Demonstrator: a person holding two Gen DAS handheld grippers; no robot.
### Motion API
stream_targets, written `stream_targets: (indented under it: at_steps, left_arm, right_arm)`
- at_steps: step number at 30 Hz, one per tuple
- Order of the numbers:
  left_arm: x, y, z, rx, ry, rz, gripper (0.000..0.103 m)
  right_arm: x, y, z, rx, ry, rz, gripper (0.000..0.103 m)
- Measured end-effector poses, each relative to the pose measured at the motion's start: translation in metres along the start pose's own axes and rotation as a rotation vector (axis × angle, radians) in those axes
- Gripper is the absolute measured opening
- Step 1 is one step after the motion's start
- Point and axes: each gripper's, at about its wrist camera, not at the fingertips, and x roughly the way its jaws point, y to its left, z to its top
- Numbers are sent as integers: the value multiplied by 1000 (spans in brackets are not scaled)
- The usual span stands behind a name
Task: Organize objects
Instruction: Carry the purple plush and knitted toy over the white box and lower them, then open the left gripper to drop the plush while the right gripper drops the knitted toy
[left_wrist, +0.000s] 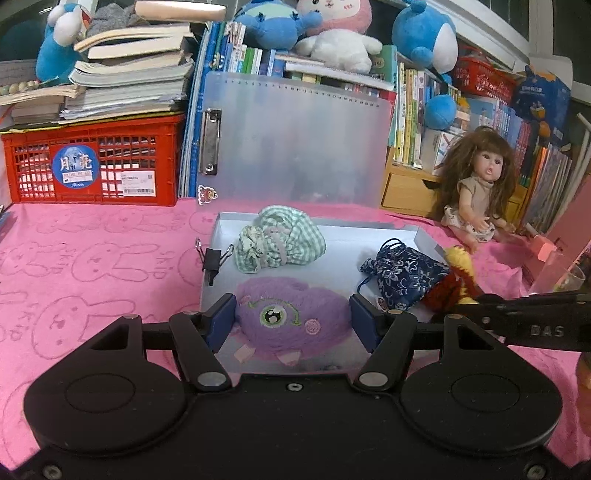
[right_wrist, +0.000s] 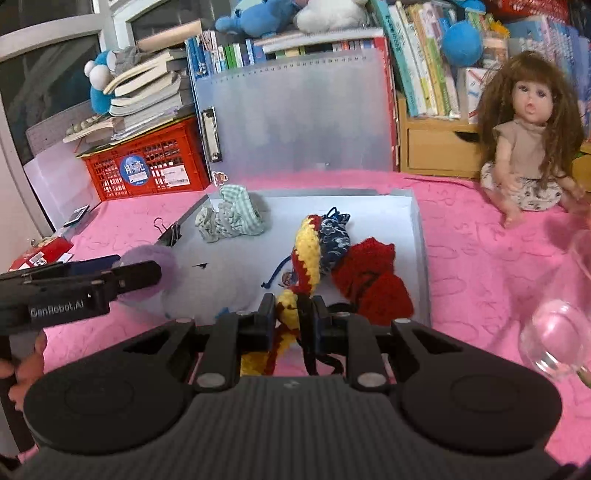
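A shallow white tray (left_wrist: 332, 254) lies on the pink cloth. In it are a green checked pouch (left_wrist: 284, 240), a navy floral drawstring pouch (left_wrist: 406, 277) and a purple plush toy (left_wrist: 291, 317). My left gripper (left_wrist: 293, 317) has its jaws on either side of the purple plush, which lies in the tray; whether they press it is unclear. My right gripper (right_wrist: 293, 317) is shut on a red and yellow crocheted toy (right_wrist: 314, 251), which hangs over the tray's right part (right_wrist: 417, 236) against the navy pouch (right_wrist: 334, 240). The crocheted toy also shows in the left wrist view (left_wrist: 458, 273).
A black binder clip (left_wrist: 212, 256) sits on the tray's left rim. A doll (left_wrist: 480, 192) sits at the back right. A clear glass (right_wrist: 561, 332) stands right of the tray. A red crate (left_wrist: 92, 162) with books, a clipboard (left_wrist: 295, 140) and bookshelves line the back.
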Motion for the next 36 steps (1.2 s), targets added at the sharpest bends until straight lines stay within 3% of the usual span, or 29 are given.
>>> stream_targets:
  at_steps: [13,23,30,36]
  left_arm:
    - [37,-12,7,31,-6,8,65]
    - [70,-14,25,-8,-11,8,62]
    - [90,-19,34,58,3,5,61]
    - [96,-19,31,57,14,5,61]
  right_arm:
    - [58,-2,10,3,62,-43,23]
    - [72,-23,19,62,57,-54,23]
    - [77,-32,30,107,56,-44,24]
    - [81,-32,34,128,53,-8,27]
